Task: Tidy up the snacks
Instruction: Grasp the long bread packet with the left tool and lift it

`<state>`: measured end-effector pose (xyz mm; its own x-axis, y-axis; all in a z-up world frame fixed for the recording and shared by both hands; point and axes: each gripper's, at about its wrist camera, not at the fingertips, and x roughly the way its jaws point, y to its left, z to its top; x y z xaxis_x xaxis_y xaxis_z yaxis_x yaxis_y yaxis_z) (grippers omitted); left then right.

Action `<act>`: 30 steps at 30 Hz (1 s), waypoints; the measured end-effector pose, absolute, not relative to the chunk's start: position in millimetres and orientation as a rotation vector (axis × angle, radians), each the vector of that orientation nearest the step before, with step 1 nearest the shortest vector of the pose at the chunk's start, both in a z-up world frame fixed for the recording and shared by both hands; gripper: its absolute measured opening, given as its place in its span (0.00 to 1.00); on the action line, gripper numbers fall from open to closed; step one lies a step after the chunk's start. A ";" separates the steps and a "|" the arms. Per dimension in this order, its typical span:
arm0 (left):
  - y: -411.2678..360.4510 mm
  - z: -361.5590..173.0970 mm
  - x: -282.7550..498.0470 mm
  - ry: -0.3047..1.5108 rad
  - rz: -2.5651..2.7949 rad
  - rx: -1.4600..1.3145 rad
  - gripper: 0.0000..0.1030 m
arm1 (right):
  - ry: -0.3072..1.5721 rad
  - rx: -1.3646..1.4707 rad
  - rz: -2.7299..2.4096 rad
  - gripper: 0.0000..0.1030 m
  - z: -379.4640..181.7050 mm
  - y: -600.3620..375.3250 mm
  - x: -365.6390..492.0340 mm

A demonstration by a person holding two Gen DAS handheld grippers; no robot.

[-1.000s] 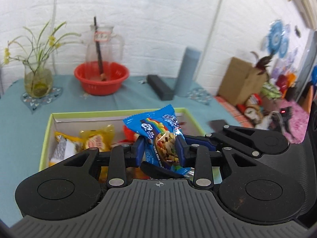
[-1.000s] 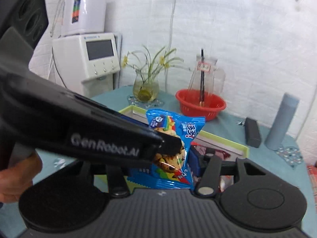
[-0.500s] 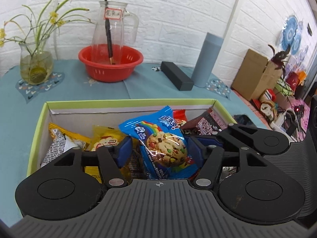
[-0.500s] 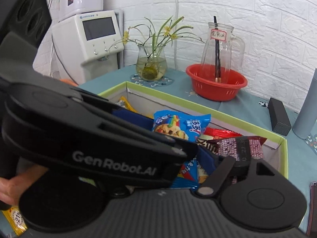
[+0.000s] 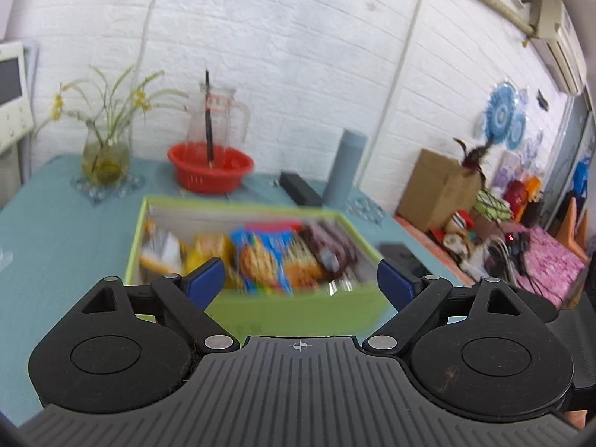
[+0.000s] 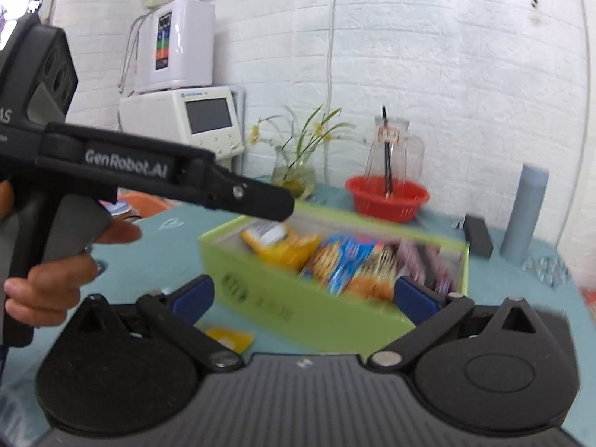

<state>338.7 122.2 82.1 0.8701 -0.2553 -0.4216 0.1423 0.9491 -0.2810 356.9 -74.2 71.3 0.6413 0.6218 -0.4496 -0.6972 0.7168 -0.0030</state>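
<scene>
Teal table (image 5: 56, 238): blurred, seemingly colourful snacks (image 5: 268, 257).

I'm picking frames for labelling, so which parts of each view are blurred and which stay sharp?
Left wrist view: green box and its snack packets are smeared; left gripper is crisp. Right wrist view: the box and packets are smeared too, while right gripper stays sharp. Walls bow in both.

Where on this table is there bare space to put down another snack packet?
Bare cloth lies left of the green box, in front of the flower vase. It is crowded inside the box and behind it, around the red basin, black case and grey cylinder.
</scene>
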 end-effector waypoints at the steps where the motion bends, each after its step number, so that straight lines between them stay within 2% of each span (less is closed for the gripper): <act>1: 117.0 72.3 325.8 0.499 -0.223 -0.247 0.75 | 0.466 -0.171 0.756 1.00 60.4 -77.5 342.9; 5: 95.1 34.6 288.1 0.619 -0.273 -0.244 0.67 | 0.564 -0.189 0.768 0.99 18.1 -77.1 295.6; 7: 85.3 17.0 278.0 0.691 -0.297 -0.248 0.54 | 0.580 -0.209 0.807 0.99 7.3 -72.3 280.8; 9: 81.3 4.4 276.1 0.750 -0.317 -0.264 0.47 | 0.603 -0.221 0.835 0.99 0.9 -68.0 275.9; 14: 83.3 -7.7 289.8 0.817 -0.314 -0.284 0.42 | 0.644 -0.254 0.846 0.99 -8.5 -55.3 288.7; 18: 86.0 -14.1 303.7 0.856 -0.302 -0.260 0.27 | 0.671 -0.284 0.897 0.99 -13.4 -46.0 298.1; 30: 74.7 -13.5 271.4 0.861 -0.314 -0.239 0.24 | 0.683 -0.322 0.901 0.99 -8.3 -51.5 260.9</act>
